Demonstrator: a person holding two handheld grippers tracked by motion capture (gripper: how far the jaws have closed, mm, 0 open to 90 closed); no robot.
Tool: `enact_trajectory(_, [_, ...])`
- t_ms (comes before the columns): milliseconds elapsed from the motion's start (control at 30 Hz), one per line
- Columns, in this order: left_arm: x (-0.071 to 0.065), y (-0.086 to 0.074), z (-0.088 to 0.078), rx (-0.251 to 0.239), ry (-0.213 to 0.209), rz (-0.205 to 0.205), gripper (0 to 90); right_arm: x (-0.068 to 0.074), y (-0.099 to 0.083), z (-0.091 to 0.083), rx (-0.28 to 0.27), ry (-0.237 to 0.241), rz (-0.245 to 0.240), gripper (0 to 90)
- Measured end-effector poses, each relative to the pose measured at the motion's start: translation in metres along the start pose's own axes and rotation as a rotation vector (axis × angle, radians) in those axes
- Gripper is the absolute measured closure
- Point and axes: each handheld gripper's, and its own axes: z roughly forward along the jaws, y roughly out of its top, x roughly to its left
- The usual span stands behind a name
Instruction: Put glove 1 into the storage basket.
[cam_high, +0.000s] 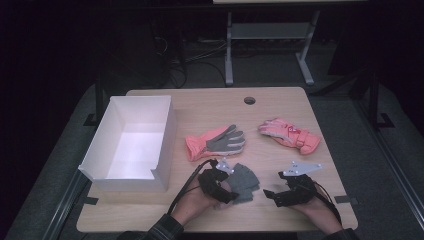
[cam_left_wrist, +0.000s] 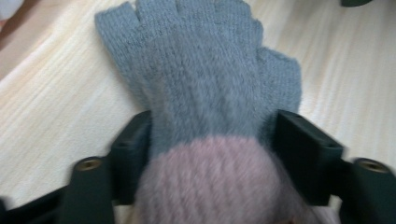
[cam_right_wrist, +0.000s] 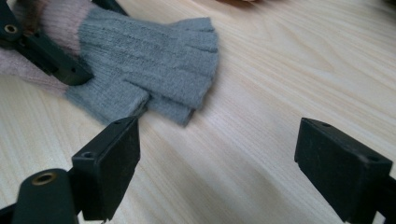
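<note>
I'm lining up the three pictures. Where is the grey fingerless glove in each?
High view: grey fingerless glove, bottom centre, at the left gripper.
Left gripper view: centre, between the jaws.
Right gripper view: upper left.
Shared landmark: its pink cuff.

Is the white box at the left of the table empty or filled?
Empty. In the high view the white box is open at the top, and its bare white floor and inner walls show, with nothing lying inside.

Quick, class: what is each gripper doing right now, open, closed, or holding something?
Left gripper: fingers closed on the grey fingerless glove at its pink cuff.
Right gripper: open, holding nothing, over bare table beside the glove.
</note>
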Motion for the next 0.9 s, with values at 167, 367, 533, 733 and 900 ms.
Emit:
enact_trajectory(167, [0.001, 0.002, -0.001, 0.018, -0.054, -0.011, 50.7, 0.001, 0.001, 0.0, -0.008, 0.007, -0.001, 13.7])
enact_trajectory(367, [0.001, 0.006, -0.003, 0.037, -0.063, -0.013, 56.2, 0.001, 0.001, 0.001, -0.009, 0.006, -0.002, 13.7])
enact_trajectory(533, [0.003, 0.008, -0.007, 0.027, -0.08, -0.015, 57.9, 0.0, 0.001, -0.001, -0.015, 0.0, 0.01, 13.7])
enact_trajectory(733, [0.005, 0.01, -0.018, 0.021, -0.089, -0.02, 57.9, 0.0, 0.001, 0.0, -0.02, 0.001, 0.018, 13.7])
enact_trajectory(900, [0.008, 0.014, -0.033, 0.006, -0.092, -0.048, 57.9, 0.0, 0.0, 0.0, -0.021, 0.006, 0.018, 13.7])
